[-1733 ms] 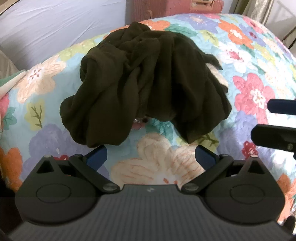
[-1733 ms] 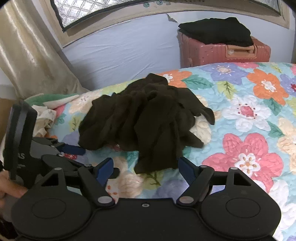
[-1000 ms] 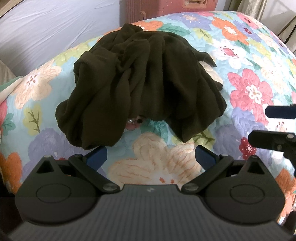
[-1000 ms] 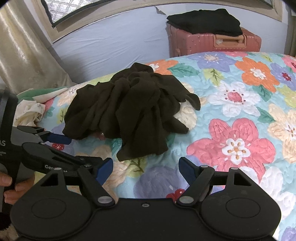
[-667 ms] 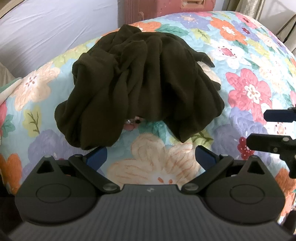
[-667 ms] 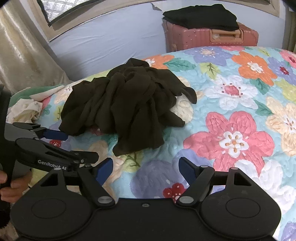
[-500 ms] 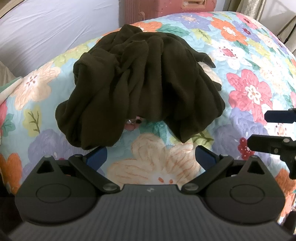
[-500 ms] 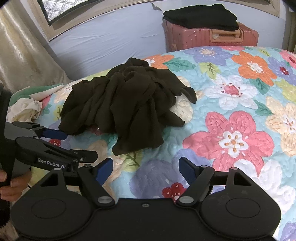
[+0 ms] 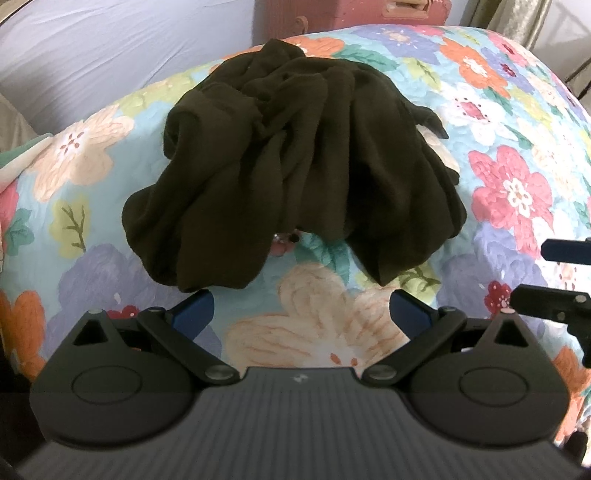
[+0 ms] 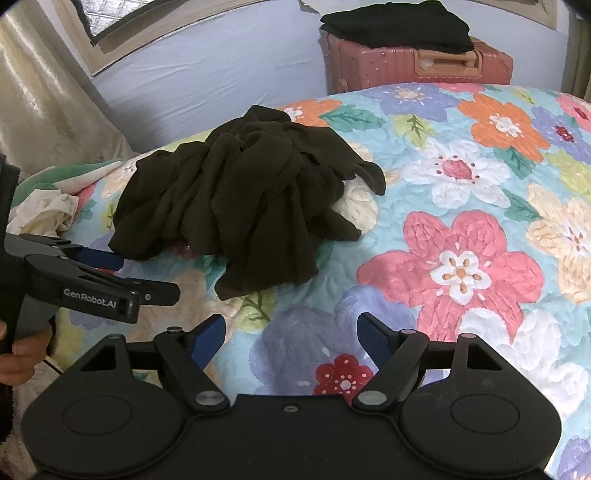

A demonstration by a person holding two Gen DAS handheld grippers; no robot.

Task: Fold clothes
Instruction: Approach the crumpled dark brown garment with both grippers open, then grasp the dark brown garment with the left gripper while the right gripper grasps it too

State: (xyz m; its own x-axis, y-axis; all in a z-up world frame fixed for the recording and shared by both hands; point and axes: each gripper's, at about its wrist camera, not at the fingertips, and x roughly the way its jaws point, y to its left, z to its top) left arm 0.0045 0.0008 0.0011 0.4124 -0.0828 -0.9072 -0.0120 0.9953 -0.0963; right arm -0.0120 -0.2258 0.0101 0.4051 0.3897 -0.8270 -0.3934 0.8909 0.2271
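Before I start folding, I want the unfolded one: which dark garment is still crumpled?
The dark garment heaped on the floral quilt; the other dark clothing lies folded flat on the pink suitcase.

Soft, even light — fisheye-warped edges.

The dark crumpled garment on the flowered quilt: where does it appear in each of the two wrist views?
Left wrist view: dark garment fills the upper middle, just beyond the open left tool.
Right wrist view: it lies left of centre, ahead of the open right tool.
Shared landmark: the pink suitcase behind the bed.
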